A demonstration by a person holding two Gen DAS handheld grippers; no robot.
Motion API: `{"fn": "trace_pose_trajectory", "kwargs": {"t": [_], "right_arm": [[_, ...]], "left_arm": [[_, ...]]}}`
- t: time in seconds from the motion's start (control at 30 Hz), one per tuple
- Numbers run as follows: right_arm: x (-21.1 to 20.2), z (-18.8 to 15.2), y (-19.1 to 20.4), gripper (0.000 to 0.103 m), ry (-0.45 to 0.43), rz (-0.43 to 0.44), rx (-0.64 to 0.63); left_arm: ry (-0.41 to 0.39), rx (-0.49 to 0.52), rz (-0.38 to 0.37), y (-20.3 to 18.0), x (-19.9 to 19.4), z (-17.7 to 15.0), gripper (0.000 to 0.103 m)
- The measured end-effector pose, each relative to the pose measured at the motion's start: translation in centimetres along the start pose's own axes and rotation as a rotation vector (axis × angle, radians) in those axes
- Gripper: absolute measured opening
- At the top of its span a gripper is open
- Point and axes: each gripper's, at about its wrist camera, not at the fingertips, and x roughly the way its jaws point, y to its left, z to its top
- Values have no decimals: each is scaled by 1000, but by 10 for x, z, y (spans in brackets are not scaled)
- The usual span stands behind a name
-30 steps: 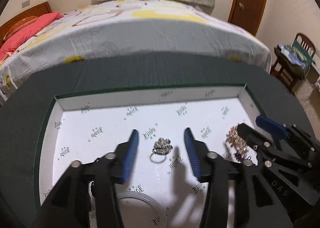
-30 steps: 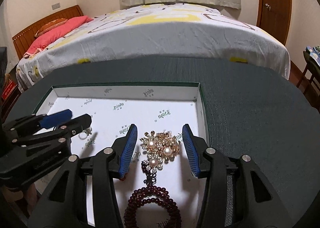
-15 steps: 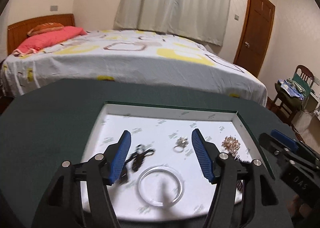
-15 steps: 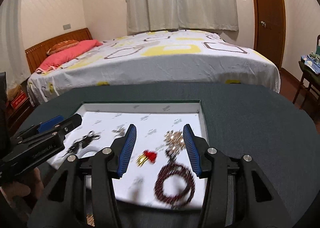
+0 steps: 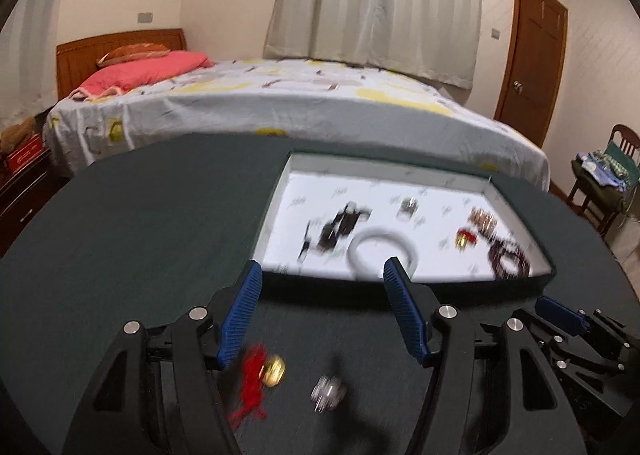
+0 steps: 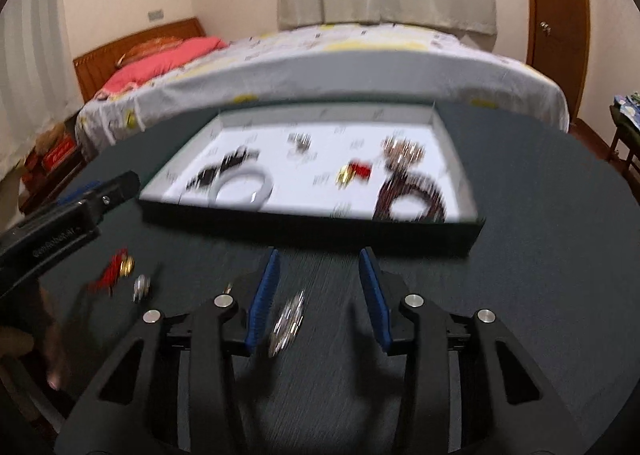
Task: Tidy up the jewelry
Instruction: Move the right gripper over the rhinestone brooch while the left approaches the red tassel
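Both grippers' jaws apart, empty: left gripper (image 5: 322, 275), right gripper (image 6: 319, 257).

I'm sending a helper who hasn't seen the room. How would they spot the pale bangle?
Find the white-lined tray on the dark green table by the bed. Near the tray's front wall lies the pale bangle, a plain whitish ring, beside a black tangle; the dark red bead bracelet is the only other loop.

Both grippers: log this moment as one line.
left gripper: open, empty | right gripper: open, empty | box: holds bangle, beads | table: red charm, silver pieces loose
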Motion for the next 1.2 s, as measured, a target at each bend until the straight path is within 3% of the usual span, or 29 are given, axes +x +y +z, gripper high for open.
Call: {"fn": "trace_pose_trajectory", "kwargs": {"t": [0.27, 0.57, 0.8, 1.2], "right_arm": [[3, -13, 11, 34, 79, 25, -10], [16, -18, 15, 32, 153, 12, -22], [15, -17, 14, 15, 156, 25, -35], [4, -15, 1, 14, 127, 37, 0]], "left_arm": [[46, -27, 55, 18, -14, -29, 62], [65, -16, 59, 21, -15, -40, 62], [91, -33, 56, 26, -11, -44, 62], [134, -38, 56, 33, -7, -48, 58]]}}
